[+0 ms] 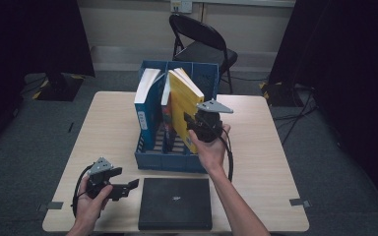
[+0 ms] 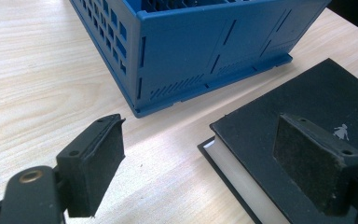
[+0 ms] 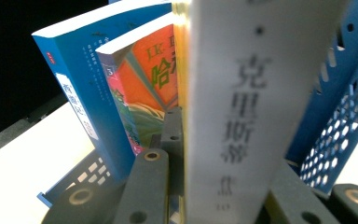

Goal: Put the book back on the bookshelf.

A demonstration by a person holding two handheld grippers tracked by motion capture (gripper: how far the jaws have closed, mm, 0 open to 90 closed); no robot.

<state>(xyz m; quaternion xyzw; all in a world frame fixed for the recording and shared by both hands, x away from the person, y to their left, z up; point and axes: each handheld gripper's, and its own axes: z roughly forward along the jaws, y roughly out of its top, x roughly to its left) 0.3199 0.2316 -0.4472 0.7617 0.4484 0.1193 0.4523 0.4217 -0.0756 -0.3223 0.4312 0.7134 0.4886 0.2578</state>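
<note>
While my right gripper (image 1: 193, 124) clamps the yellow book (image 1: 183, 101) upright inside the crate (image 1: 166, 158), I keep it vertical, lowering it beside the orange book (image 3: 144, 84). Left gripper (image 1: 128, 188), jaws apart, idles by the black book (image 1: 175, 202) on the desk (image 1: 113, 123).

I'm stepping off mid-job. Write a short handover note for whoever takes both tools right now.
Right tool: shut on the yellow book, held upright over the blue crate.
Left tool: open, empty, low over the table by the black book.
Done: blue book and orange book stand in the crate.
Left: seat the yellow book and let go; the black book lies flat in front of the crate, likely next.
</note>
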